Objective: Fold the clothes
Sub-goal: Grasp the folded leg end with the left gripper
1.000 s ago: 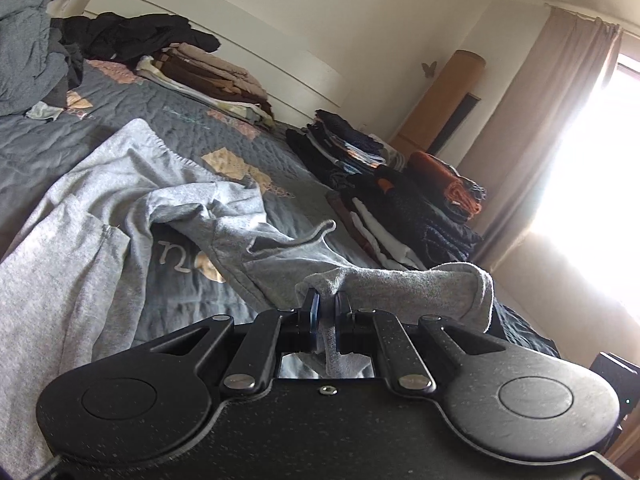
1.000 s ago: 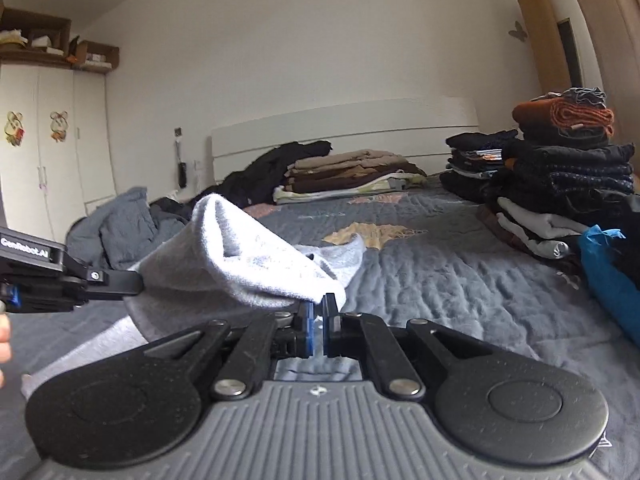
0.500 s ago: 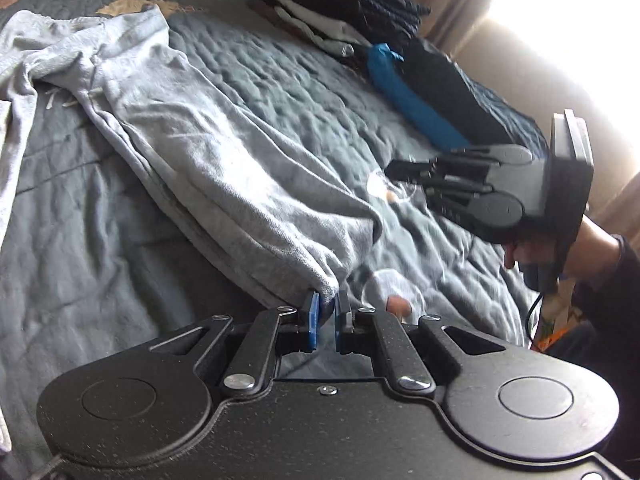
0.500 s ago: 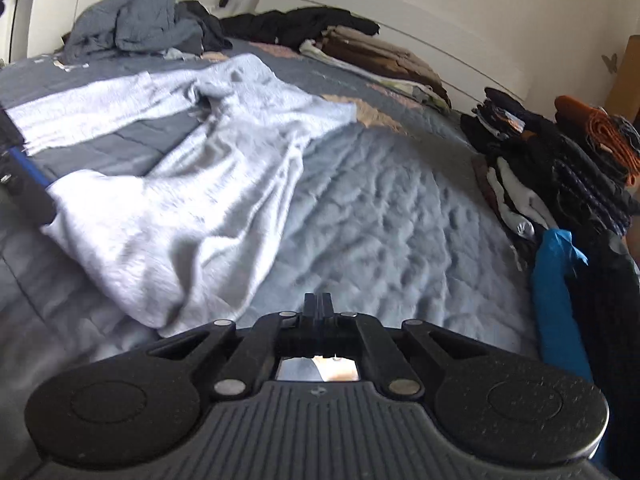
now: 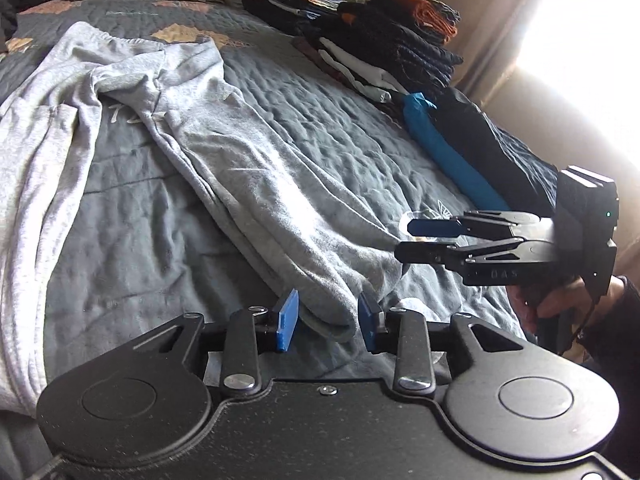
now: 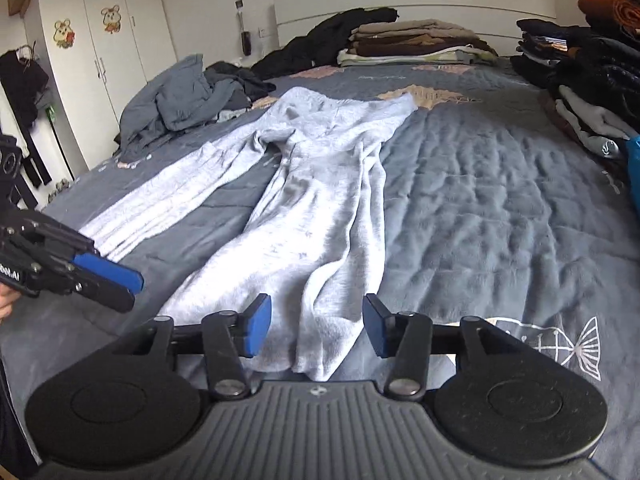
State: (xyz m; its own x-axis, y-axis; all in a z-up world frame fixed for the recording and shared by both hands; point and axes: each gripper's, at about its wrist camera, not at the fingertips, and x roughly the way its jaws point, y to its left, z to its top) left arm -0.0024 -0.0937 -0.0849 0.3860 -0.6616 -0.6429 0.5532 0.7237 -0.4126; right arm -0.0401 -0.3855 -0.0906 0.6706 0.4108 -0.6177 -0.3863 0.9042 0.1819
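Light grey sweatpants (image 5: 260,184) lie spread lengthwise on the grey quilt, waistband toward the headboard, one leg stretched toward me. My left gripper (image 5: 328,320) is open, and that leg's cuff lies loose between its blue pads (image 5: 288,322). In the right wrist view the same sweatpants (image 6: 320,208) reach to my right gripper (image 6: 316,330), open with the leg end between its fingers, not pinched. The right gripper (image 5: 406,240) shows side-on at the left view's right edge, held by a hand (image 5: 560,300). The left gripper (image 6: 134,292) enters at the right view's left edge.
Stacks of folded dark clothes (image 5: 380,40) line the bed's right side, with a blue garment (image 5: 448,152) beside them. Another folded stack (image 6: 412,40) sits by the headboard. A heap of unfolded grey and dark clothes (image 6: 180,96) lies at the far left. A white wardrobe (image 6: 100,60) stands behind.
A second ago both grippers held the lifted cuff. The leg has since been laid out on the quilt, the right gripper let go first, and now both stand open.
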